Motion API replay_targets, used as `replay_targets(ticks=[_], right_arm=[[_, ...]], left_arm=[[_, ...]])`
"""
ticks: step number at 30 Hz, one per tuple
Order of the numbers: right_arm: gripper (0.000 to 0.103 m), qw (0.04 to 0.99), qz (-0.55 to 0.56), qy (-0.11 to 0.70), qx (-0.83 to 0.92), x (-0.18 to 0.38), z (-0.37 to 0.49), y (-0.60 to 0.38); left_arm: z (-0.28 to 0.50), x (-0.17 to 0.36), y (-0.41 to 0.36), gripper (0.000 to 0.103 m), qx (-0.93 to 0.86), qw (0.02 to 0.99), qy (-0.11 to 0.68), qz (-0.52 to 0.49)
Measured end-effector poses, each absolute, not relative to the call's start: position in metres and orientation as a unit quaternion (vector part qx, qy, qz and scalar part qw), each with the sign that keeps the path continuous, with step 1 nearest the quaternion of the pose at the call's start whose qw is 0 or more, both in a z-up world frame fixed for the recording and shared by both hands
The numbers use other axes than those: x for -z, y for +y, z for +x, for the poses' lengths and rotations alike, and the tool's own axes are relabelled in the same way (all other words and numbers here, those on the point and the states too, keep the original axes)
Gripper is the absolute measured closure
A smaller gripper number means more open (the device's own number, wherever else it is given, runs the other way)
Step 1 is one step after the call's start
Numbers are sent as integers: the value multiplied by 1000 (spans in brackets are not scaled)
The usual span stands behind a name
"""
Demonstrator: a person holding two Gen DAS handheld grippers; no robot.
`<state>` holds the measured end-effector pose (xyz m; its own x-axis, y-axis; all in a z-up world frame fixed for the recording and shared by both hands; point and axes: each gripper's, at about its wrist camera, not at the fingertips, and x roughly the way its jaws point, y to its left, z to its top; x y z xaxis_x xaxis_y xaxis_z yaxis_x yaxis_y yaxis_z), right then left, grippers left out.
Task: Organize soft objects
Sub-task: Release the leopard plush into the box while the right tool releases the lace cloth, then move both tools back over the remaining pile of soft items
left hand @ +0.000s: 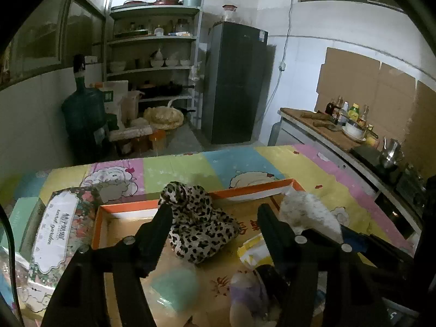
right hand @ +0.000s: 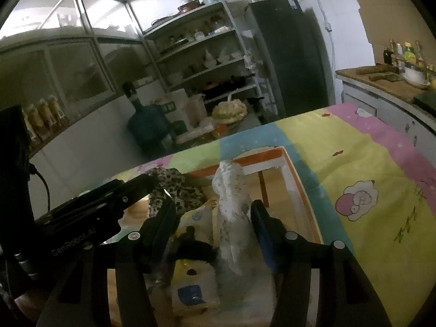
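Observation:
A shallow cardboard box with an orange rim lies on the colourful mat. A leopard-print cloth lies bunched inside it, between the spread fingers of my open left gripper, not clamped. A white fluffy cloth stands at the box's right side. In the right wrist view this white cloth rises between the fingers of my open right gripper; the jaws stand apart from it. A yellow soft item and the leopard cloth lie in the box.
A floral tissue pack lies left of the box. A pale purple soft item and a green patch lie at the box's near side. A counter with bottles runs on the right. The left gripper body crosses the right wrist view.

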<state>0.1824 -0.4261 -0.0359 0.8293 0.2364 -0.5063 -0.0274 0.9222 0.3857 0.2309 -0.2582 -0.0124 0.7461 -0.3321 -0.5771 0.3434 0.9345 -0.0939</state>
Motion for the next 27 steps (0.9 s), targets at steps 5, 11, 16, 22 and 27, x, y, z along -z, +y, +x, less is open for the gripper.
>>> replay_targets(ticks=[5,11,16,22,27], right_arm=[[44,943,177,273,-69,26,172,-422],[43,948,169,259,-74,11,160,-412],[43,951,162,250,-78,1,150,-402],[43,955,155,239,-83,-10,138,-390],[43,957,149,231,-90,-19,130,-377]], left_arm=[[222,2,-251,34,183,938,293,2],[209,-13,-239,34,184,944,273,-3],[195,-24,-228,34,180,950,255,0],[179,-35,-213,34,166,958,235,8],[168,-40,-196,34,150,962,227,9]])
